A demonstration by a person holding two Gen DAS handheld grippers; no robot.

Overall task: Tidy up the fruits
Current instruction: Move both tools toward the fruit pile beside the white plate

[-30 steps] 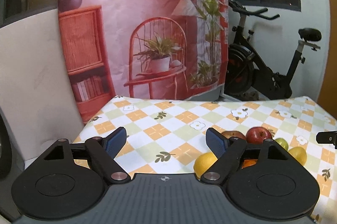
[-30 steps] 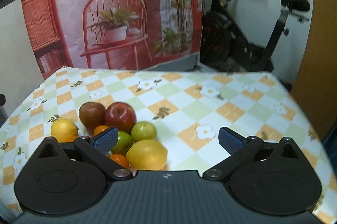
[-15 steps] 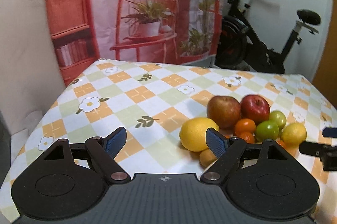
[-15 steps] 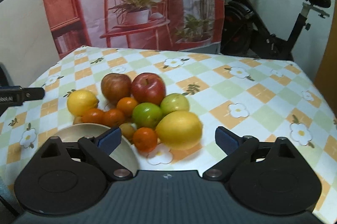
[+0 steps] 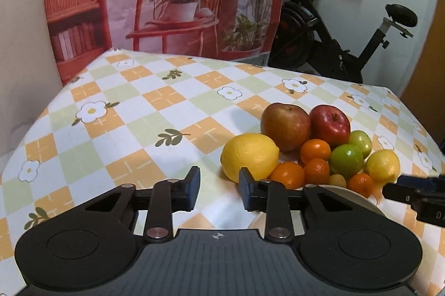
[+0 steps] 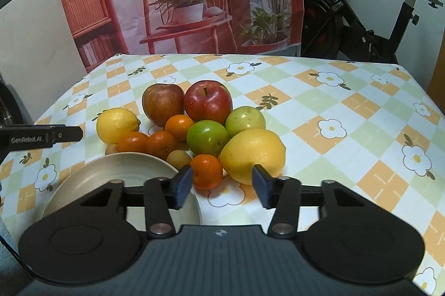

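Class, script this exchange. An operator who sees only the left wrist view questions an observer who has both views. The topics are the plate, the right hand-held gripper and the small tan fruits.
Operator: My left hand-held gripper hides most of the plate. Is anything on it?
Observer: No, the right wrist view shows it bare.
Operator: I see only one finger of the right hand-held gripper. Is it open?
Observer: Yes, open and empty, just short of a tangerine.
Operator: I count one small tan fruit.
Observer: There are two. The second tan fruit sits beside the smaller lemon.
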